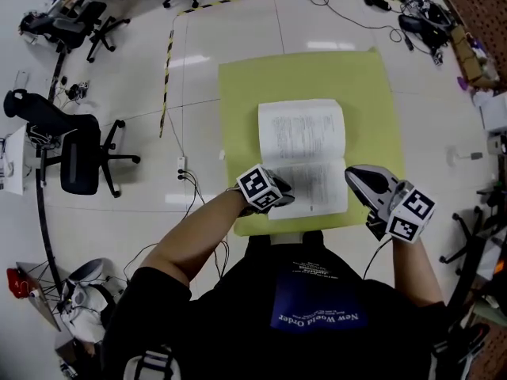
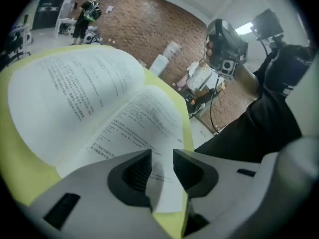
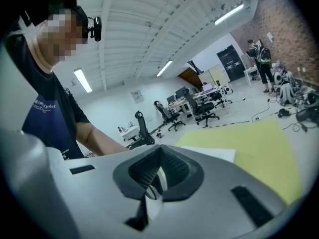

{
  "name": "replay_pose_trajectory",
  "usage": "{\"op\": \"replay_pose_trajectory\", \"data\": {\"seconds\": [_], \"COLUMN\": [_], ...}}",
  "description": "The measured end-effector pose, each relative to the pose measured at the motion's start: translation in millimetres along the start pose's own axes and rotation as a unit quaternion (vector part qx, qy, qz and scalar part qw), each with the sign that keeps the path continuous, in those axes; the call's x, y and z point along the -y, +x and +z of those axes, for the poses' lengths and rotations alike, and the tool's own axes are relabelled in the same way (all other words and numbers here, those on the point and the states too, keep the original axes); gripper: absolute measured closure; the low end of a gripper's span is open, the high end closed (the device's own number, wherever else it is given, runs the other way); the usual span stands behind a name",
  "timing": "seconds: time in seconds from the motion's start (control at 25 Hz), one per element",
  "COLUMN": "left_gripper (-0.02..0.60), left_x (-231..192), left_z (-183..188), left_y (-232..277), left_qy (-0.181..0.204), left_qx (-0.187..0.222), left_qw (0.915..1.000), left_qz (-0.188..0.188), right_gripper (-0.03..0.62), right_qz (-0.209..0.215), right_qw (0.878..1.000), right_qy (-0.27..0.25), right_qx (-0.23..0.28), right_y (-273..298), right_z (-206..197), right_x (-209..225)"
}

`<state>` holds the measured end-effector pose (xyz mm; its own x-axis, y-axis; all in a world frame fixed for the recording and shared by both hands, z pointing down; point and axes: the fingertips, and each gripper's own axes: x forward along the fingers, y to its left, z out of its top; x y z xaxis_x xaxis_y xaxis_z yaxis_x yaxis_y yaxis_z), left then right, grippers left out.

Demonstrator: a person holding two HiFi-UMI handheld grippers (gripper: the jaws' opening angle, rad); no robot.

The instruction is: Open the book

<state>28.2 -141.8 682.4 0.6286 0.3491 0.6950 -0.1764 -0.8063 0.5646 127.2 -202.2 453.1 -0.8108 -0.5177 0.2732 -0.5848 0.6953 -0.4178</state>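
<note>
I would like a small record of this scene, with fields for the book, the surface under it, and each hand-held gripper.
book: open, pages up
surface: yellow-green, under the book
left hand-held gripper: jaws apart, corner of a page between them, at the book's near left corner
right hand-held gripper: jaws together, apparently on the book's near right edge

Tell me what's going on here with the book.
A person is working a book with a claw in each hand. The book lies open on a yellow mat. The left claw is open, with the near corner of a page between its jaws but not pinched. The right claw is shut on the book's near right edge.
</note>
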Motion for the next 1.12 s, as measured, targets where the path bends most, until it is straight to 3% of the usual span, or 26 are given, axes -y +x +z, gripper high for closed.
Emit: {"op": "replay_pose_trajectory", "data": {"seconds": [0.08, 0.2, 0.44, 0.64, 0.8, 0.88, 1.0, 1.12], "left_gripper": [0.443, 0.442, 0.442, 0.442, 0.442, 0.442, 0.442, 0.442], "left_x": [1, 2, 6, 6, 10, 3, -16, -26], "left_z": [2, 1, 5, 6, 10, 14, 19, 21], "left_y": [-2, -4, -4, -10, -20, -36, -65, -78], "left_qy": [-0.021, -0.026, -0.003, 0.000, -0.012, -0.031, -0.064, -0.072], "left_qx": [0.030, 0.040, 0.048, 0.070, 0.102, 0.144, 0.211, 0.230], "left_qw": [0.9993, 0.9988, 0.9988, 0.9974, 0.9943, 0.9877, 0.9691, 0.9591], "left_qz": [-0.010, -0.012, 0.008, 0.016, 0.027, 0.052, 0.110, 0.147], "right_gripper": [0.608, 0.608, 0.608, 0.608, 0.608, 0.608, 0.608, 0.608], "right_qz": [0.000, -0.006, -0.044, -0.029, -0.027, -0.025, -0.020, -0.018], "right_qw": [1.000, 1.000, 0.992, 0.991, 0.989, 0.988, 0.987, 0.986], "right_qy": [0.005, 0.015, 0.055, 0.096, 0.110, 0.118, 0.124, 0.128], "right_qx": [0.000, -0.015, -0.109, -0.083, -0.095, -0.100, -0.102, -0.104], "right_y": [4, 19, 46, 42, 43, 45, 48, 47], "right_z": [1, -10, -97, -106, -122, -129, -134, -138], "right_x": [2, 18, 58, 48, 40, 37, 35, 35]}}
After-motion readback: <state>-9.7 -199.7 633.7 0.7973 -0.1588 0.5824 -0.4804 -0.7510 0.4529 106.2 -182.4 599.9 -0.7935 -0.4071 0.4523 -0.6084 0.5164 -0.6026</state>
